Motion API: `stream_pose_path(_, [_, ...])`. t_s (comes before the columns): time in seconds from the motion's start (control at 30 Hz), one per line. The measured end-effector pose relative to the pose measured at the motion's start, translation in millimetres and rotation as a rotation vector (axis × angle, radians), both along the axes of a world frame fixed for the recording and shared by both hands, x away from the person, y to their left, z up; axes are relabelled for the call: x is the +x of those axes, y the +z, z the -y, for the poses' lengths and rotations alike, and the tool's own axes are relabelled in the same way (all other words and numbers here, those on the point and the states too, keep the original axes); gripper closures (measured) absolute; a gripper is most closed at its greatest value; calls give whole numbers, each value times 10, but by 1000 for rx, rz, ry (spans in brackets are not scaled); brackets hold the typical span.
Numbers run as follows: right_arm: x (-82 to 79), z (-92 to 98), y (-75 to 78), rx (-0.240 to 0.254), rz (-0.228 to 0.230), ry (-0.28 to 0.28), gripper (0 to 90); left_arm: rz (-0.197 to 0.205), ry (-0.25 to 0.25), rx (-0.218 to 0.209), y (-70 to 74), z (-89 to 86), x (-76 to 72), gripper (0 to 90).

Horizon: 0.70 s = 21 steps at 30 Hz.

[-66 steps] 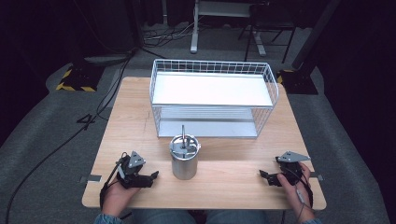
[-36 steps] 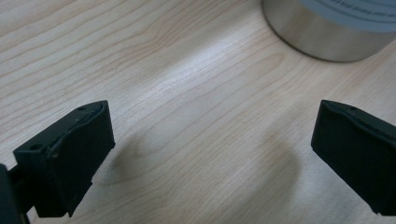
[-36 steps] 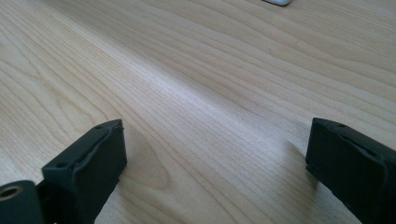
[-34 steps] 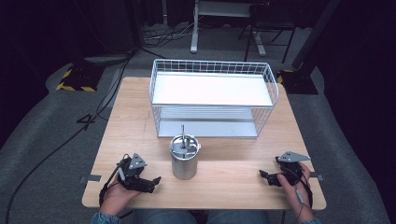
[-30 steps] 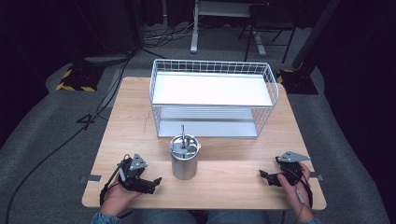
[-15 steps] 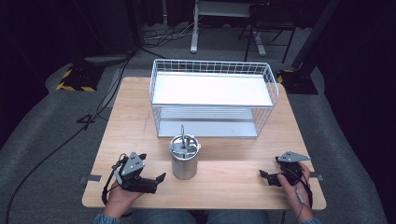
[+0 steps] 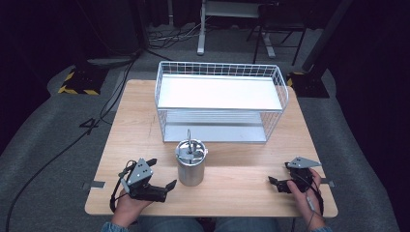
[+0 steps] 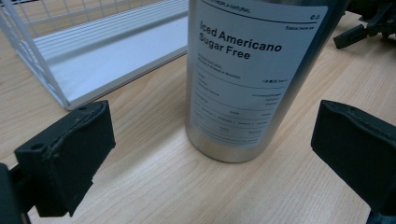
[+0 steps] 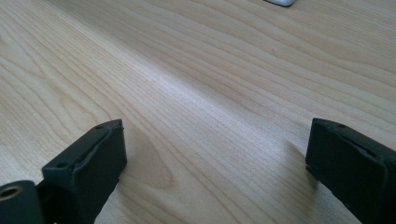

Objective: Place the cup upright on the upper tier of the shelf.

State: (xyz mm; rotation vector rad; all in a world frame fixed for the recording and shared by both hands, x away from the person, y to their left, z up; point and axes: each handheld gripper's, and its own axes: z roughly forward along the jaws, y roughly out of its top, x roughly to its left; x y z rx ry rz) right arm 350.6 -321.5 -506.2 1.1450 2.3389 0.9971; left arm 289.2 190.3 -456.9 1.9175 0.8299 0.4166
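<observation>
**Left gripper open beside a steel canister on a wooden counter**

The left gripper [image 7: 163, 173] has its fingers [image 8: 65, 156] spread wide and holding nothing; between them, a little ahead and untouched, stands a steel canister [image 8: 250, 74] labelled "Iced Americano Sugar Free"; from above the canister [image 7: 191, 162] sits upright near the counter's [image 7: 241, 186] front edge, just right of the left gripper; behind it stands a white wire basket shelf [image 7: 220, 104]; well apart at the right, the right gripper [image 7: 279, 182] rests low in the person's hand, fingers [image 9: 88, 165] wide open over bare wood.
</observation>
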Motion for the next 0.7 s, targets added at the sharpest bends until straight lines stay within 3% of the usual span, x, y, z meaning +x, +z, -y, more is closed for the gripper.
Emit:
stream_pose_path(0.33, [-1,-1,0,-1,1,2,55,7,-34,6,18,151,6,1])
stream_pose_path(0.7, [-1,-1,0,-1,1,1,55,8,-37,-4,12,238,56,0])
